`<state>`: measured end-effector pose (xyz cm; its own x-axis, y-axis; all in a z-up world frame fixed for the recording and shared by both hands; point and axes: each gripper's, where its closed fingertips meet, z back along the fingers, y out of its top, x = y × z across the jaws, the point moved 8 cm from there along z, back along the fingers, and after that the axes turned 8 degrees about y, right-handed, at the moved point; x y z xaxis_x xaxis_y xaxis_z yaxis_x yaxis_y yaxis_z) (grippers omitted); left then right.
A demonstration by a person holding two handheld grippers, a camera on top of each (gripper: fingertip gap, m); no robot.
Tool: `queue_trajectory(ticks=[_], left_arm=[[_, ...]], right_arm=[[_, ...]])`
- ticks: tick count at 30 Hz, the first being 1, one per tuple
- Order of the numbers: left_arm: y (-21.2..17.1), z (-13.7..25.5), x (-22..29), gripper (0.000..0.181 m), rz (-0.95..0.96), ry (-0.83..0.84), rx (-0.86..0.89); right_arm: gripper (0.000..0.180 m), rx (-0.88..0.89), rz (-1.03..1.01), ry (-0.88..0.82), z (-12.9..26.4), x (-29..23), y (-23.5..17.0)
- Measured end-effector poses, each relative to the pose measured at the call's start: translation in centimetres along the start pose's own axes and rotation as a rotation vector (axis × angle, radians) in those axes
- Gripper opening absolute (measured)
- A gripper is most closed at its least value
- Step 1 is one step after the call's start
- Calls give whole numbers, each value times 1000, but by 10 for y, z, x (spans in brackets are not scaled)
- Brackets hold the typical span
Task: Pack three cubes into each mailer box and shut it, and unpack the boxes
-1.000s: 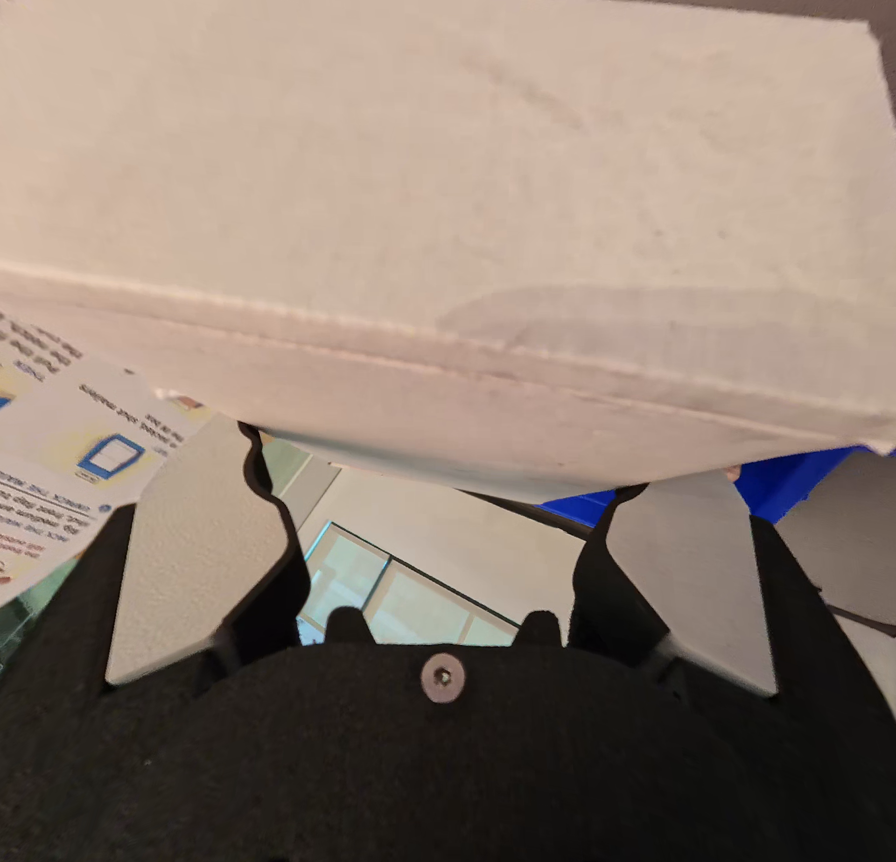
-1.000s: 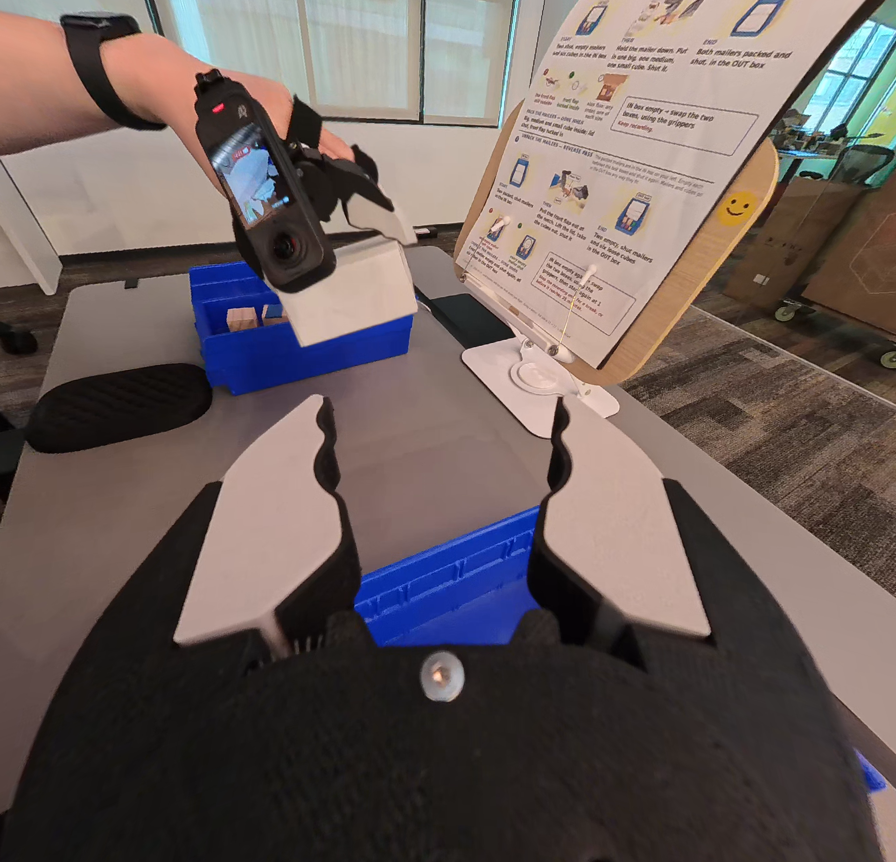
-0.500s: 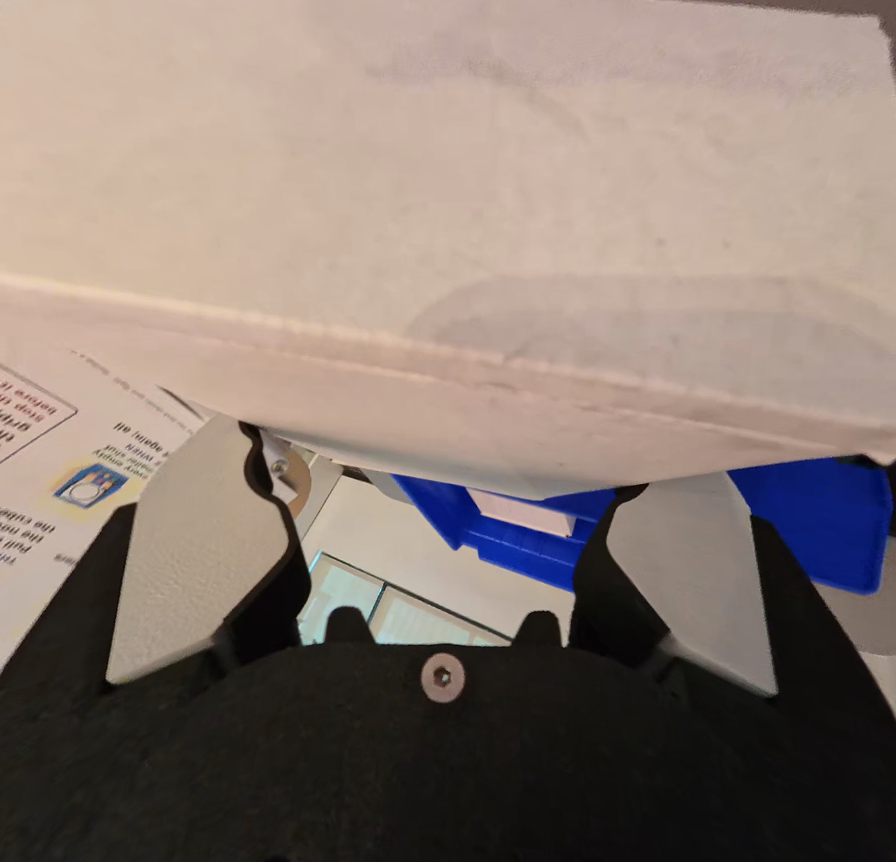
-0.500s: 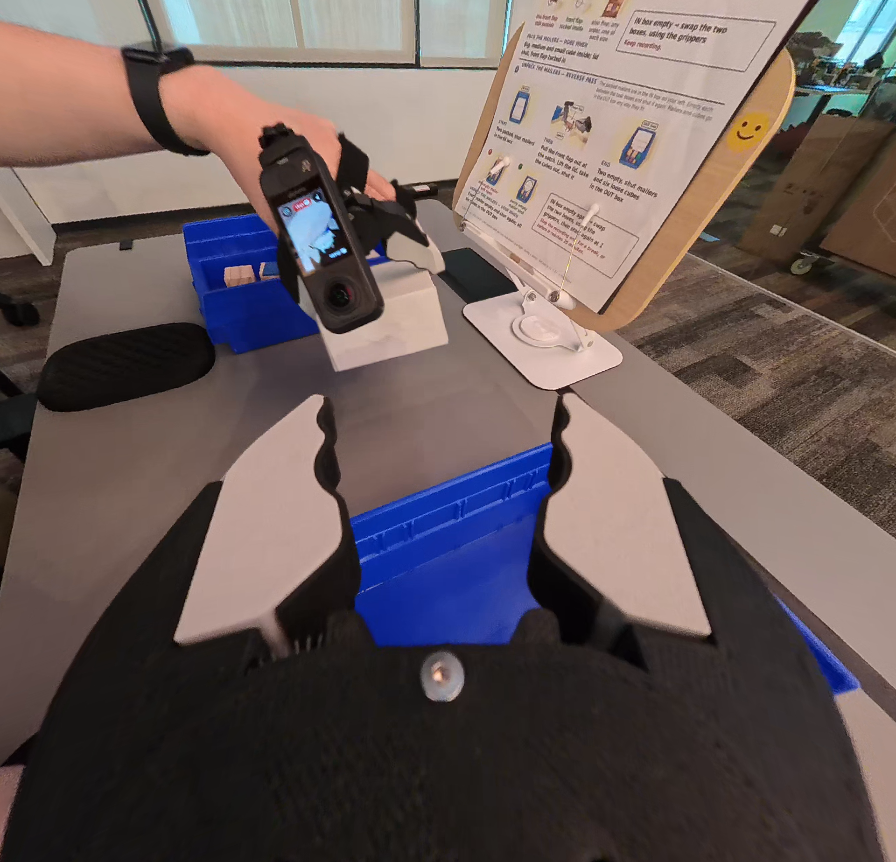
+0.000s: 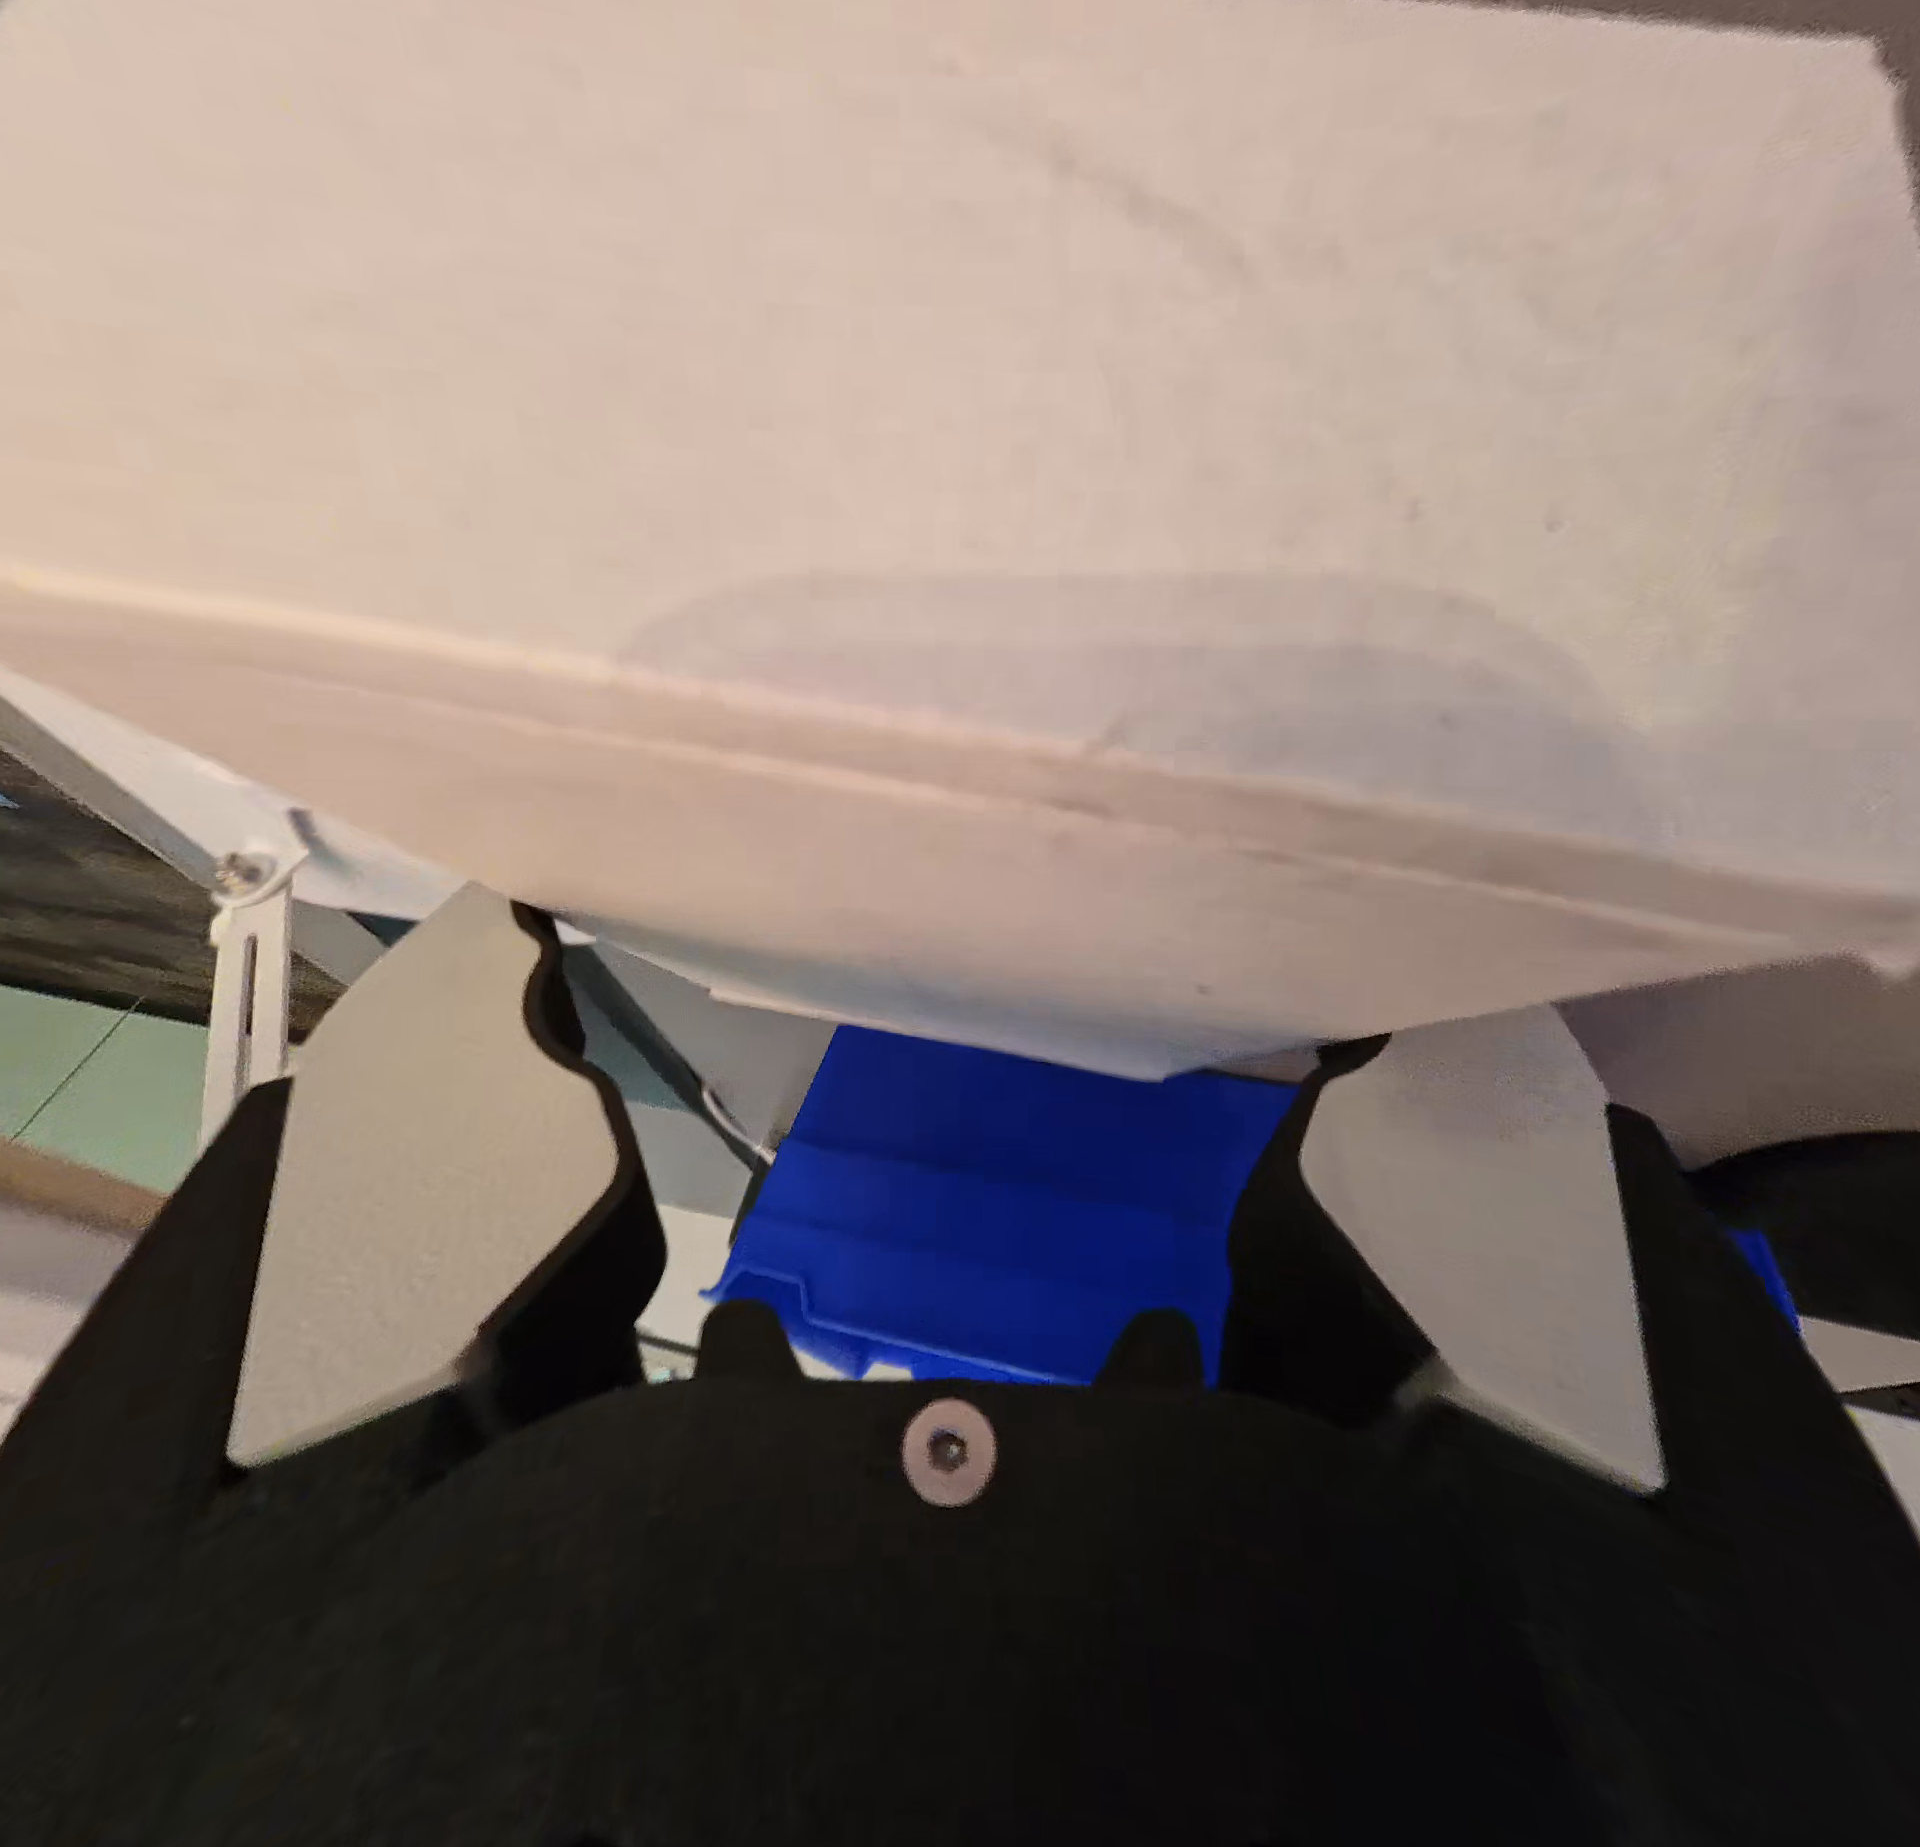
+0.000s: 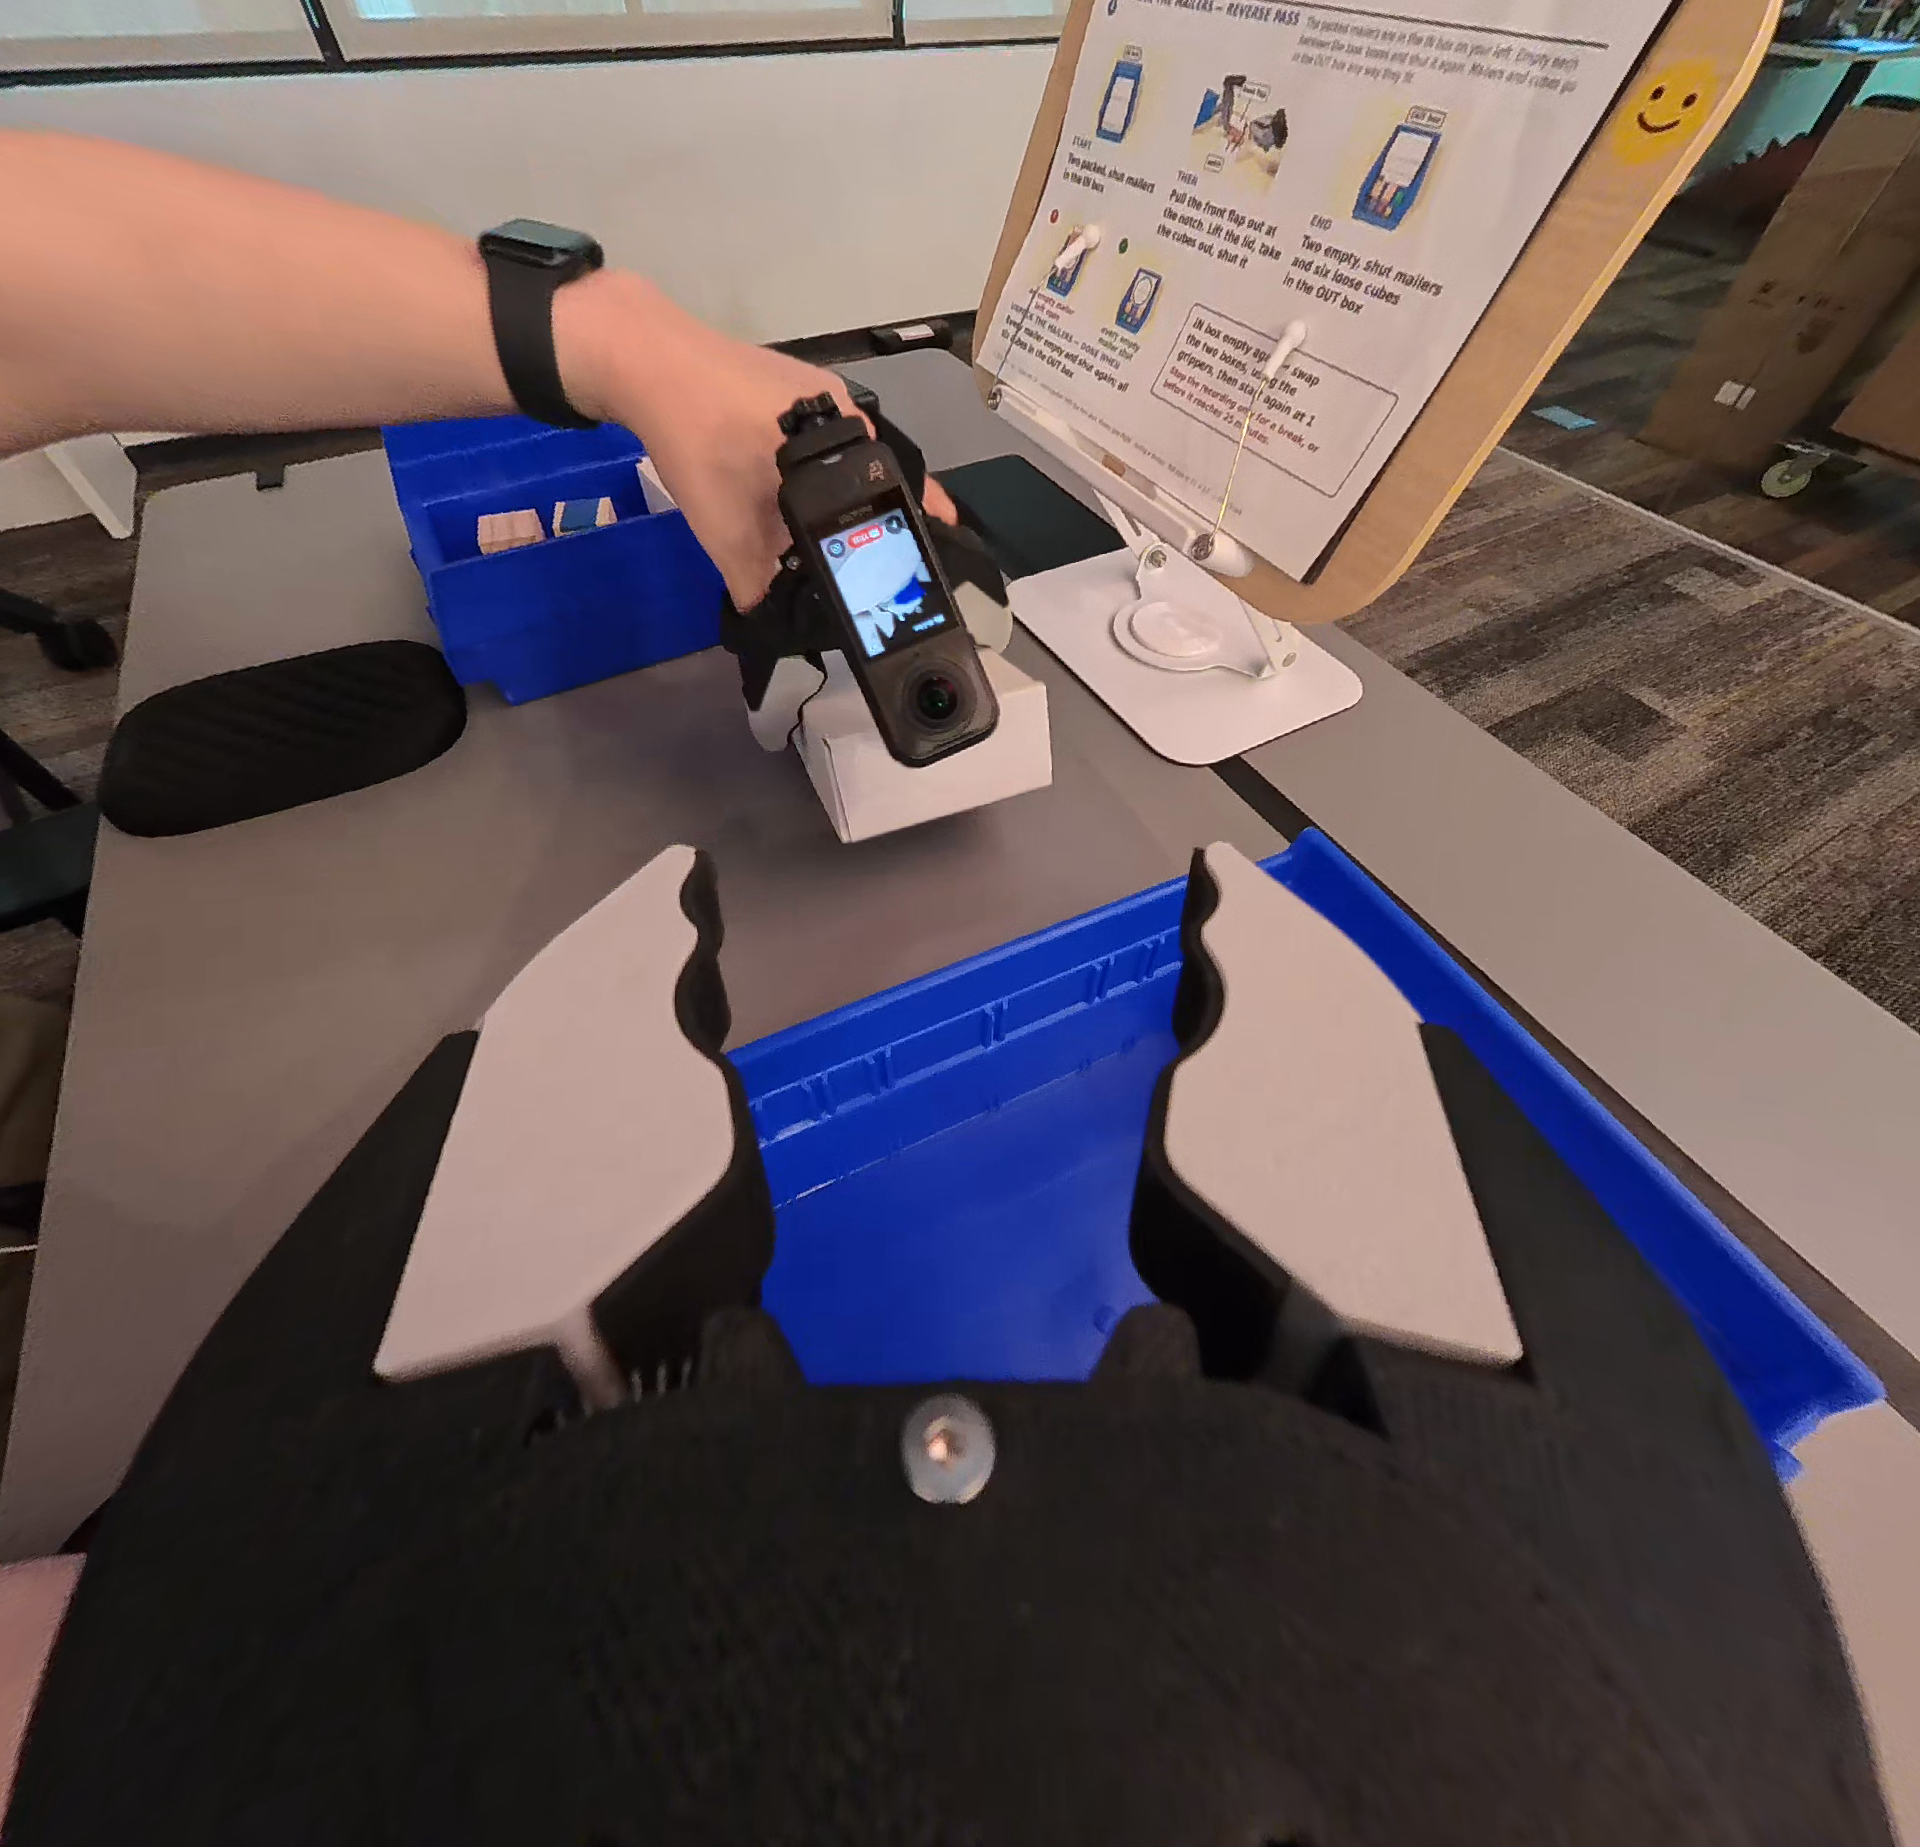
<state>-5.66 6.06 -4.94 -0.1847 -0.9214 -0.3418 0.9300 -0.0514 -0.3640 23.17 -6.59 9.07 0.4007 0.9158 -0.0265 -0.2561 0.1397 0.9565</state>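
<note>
My left gripper (image 5: 935, 976) is shut on a closed white mailer box (image 5: 935, 395), which fills the upper part of the left wrist view. In the right wrist view the left gripper (image 6: 873, 654) holds this box (image 6: 935, 789) low over the middle of the grey table (image 6: 416, 914), tilted, at or just above the surface. My right gripper (image 6: 945, 924) is open and empty above the near blue bin (image 6: 987, 1226). The far blue bin (image 6: 561, 602) holds a wooden cube (image 6: 509, 530) and a blue cube (image 6: 584, 516).
An instruction board (image 6: 1351, 239) on a white stand (image 6: 1195, 675) is at the table's right side. A black pad (image 6: 281, 727) lies at the left. A blue bin (image 5: 997, 1205) shows under the box in the left wrist view. A person's forearm (image 6: 312, 301) reaches in from the left. My hands' fingertips stand some 30 centimetres from each other.
My left gripper carried the mailer box from beside the far bin down to the table's middle, nearer my right gripper. My right gripper tipped down over the near bin and stayed open.
</note>
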Motion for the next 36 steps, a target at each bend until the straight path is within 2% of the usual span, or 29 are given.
queue_trajectory(ticks=[9,23,27,31,36], left_arm=[[9,-18,2,138,8,-56,44],[11,-21,-2,138,107,-88,131],[7,-17,2,138,116,-116,151],[0,-1,5,138,164,-129,242],[-8,1,13,131,191,-105,309]], right_arm=[[85,-58,-33,17,-6,6,-10],[86,-138,-70,39,-15,10,-21],[86,-148,-72,45,-17,10,-21],[86,-165,-62,54,-21,8,-20],[86,-219,-52,55,-31,5,-18]])
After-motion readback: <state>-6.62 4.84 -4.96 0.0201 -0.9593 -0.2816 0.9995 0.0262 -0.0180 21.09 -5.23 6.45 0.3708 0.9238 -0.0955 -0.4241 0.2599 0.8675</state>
